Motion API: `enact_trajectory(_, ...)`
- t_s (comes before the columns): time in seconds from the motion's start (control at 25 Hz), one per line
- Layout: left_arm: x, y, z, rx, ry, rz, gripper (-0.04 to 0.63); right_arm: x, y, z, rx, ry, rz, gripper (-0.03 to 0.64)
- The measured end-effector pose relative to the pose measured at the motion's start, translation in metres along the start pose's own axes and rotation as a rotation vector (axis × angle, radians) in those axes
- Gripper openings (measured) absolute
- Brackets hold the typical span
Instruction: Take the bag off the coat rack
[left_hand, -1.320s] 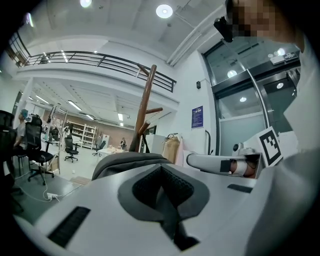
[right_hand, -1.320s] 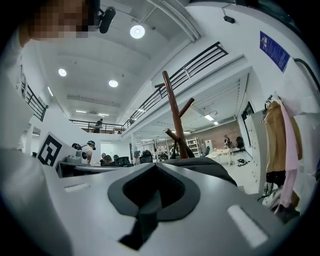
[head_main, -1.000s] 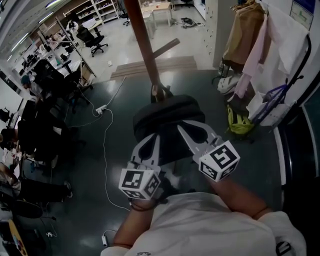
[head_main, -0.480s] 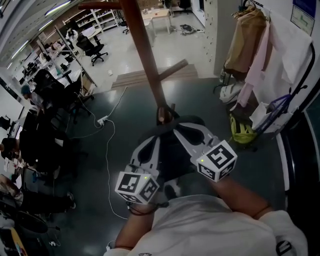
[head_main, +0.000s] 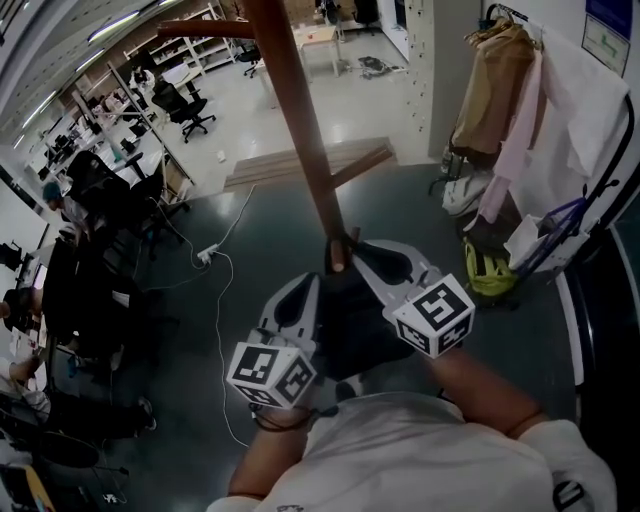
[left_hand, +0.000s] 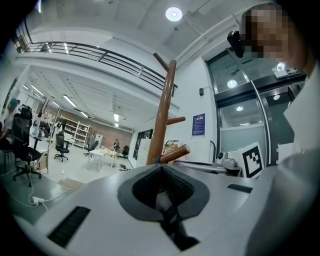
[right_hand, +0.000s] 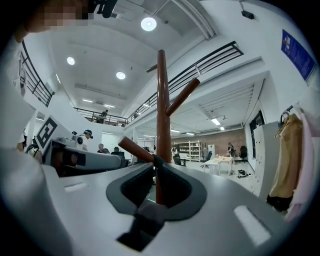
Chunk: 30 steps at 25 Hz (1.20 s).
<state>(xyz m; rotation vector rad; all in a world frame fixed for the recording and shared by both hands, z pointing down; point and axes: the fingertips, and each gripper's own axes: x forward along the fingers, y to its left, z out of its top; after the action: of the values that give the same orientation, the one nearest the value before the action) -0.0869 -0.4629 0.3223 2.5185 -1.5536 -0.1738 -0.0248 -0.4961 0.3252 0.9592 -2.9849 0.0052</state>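
The brown wooden coat rack (head_main: 298, 110) rises in front of me, one peg (head_main: 340, 255) pointing my way. A black bag (head_main: 352, 325) hangs below that peg, mostly hidden under both grippers. My right gripper (head_main: 352, 248) is at the peg's end; in the right gripper view its jaws (right_hand: 156, 164) are shut, with a black strap pinched in them and looped over the peg (right_hand: 132, 149). My left gripper (head_main: 305, 288) is just left of it and lower. Its jaws (left_hand: 161, 166) are also shut on a dark strap, with the pole (left_hand: 163, 115) straight ahead.
Coats (head_main: 500, 90) hang on a rail at the right, with a yellow-green bag (head_main: 487, 272) on the floor below. A white cable and power strip (head_main: 205, 255) run across the dark floor at left. Wooden boards (head_main: 300, 162) lie behind the pole. Office chairs and desks fill the far left.
Both grippers have come up closer to the peg, and the right one's tip now sits at its end. The bag has slid further under the grippers.
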Motion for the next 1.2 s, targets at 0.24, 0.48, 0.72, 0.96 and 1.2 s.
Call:
enact_trajectory(0.24, 0.004, 0.009, 0.007, 0.008, 0.002, -0.024, 0.006, 0.02, -0.008, -0.009, -0.026, 0.098, 0.03, 0.065)
enact_trajectory(0.48, 0.007, 0.015, 0.011, 0.002, 0.015, -0.059, 0.006, 0.034, -0.011, -0.016, -0.043, 0.147, 0.008, 0.078)
enact_trajectory(0.72, 0.01, 0.023, 0.005, -0.005, 0.027, -0.075, 0.006, 0.04, -0.013, -0.018, -0.083, 0.131, -0.023, 0.048)
enact_trajectory(0.96, 0.011, 0.029, 0.001, -0.013, 0.029, -0.083, 0.006, 0.038, -0.015, -0.013, -0.083, 0.073, -0.056, 0.023)
enact_trajectory(1.2, 0.003, 0.017, 0.003, -0.024, 0.01, -0.081, 0.006, 0.02, -0.009, -0.002, -0.091, 0.026, -0.057, 0.021)
